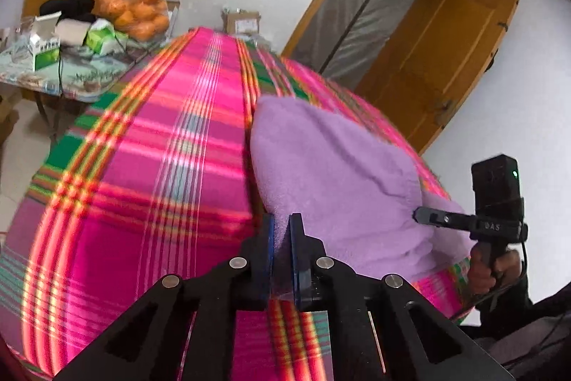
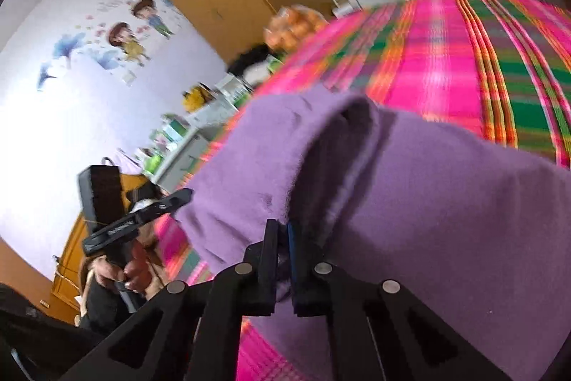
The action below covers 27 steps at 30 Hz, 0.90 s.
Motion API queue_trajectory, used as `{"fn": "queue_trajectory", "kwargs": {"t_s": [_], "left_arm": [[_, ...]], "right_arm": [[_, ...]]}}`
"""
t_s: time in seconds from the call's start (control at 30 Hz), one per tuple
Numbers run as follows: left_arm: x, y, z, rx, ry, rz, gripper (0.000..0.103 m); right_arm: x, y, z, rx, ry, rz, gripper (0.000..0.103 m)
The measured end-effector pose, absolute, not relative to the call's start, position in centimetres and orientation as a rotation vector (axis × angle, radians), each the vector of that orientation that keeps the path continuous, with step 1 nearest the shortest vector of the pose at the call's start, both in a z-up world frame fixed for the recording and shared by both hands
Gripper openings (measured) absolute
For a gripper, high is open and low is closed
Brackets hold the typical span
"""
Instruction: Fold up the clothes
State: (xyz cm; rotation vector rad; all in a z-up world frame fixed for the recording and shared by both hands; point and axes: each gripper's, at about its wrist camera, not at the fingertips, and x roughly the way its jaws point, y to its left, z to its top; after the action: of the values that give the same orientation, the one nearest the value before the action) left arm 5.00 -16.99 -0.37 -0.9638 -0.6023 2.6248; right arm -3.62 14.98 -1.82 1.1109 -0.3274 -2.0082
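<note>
Both hand-held grippers (image 1: 282,224) (image 2: 283,231) tilted down, on purple garment (image 1: 332,174).

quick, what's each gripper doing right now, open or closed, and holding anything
Left gripper: shut on the edge of the purple fleece garment.
Right gripper: shut on the same garment's edge.

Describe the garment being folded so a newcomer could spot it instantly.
Start at the bed covered by the pink-and-green plaid blanket. On its near edge lies the lilac fleece garment, pinched by the left gripper and right gripper. It is the only plain, fuzzy fabric there; everything around it is striped.
</note>
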Motion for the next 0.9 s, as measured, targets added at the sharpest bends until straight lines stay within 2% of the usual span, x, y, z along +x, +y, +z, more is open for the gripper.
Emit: {"fn": "queue_trajectory", "kwargs": {"t_s": [0.13,0.4,0.53,0.63,0.7,0.77,0.8,0.87,0.9], "left_arm": [[5.0,-17.3,-0.9,-0.985,-0.619,2.599,0.009],[5.4,-18.4,2.7,-0.859,-0.554,2.742,0.008],[2.5,-16.5,4.1,-0.852,-0.481,2.732,0.009],[0.1,-14.6,4.6,-0.9,-0.397,2.733,0.01],[-1.8,-13.6,4.3,-0.961,-0.338,2.741,0.011],[-2.8,-13.2,3.9,-1.01,-0.311,2.743,0.012],[-3.3,-13.0,3.8,-1.03,-0.299,2.743,0.012],[-4.2,-13.2,4.2,-1.028,-0.283,2.754,0.017],[-4.6,-13.2,4.4,-1.027,-0.274,2.759,0.018]], "right_arm": [[-4.2,15.4,-2.3,1.152,-0.342,-2.036,0.018],[-5.1,15.1,1.6,1.0,-0.345,-2.161,0.019],[-5.5,13.0,2.5,0.924,-0.298,-2.15,0.019],[-6.5,11.8,1.4,0.969,-0.242,-2.175,0.019],[-7.9,11.7,-0.3,1.069,-0.222,-2.217,0.017],[-9.0,13.0,-1.9,1.168,-0.319,-2.218,0.002],[-9.4,13.7,-2.4,1.192,-0.375,-2.205,0.002],[-9.2,14.2,-1.9,1.188,-0.374,-2.236,0.011],[-9.0,14.1,-1.4,1.167,-0.365,-2.246,0.011]]}}
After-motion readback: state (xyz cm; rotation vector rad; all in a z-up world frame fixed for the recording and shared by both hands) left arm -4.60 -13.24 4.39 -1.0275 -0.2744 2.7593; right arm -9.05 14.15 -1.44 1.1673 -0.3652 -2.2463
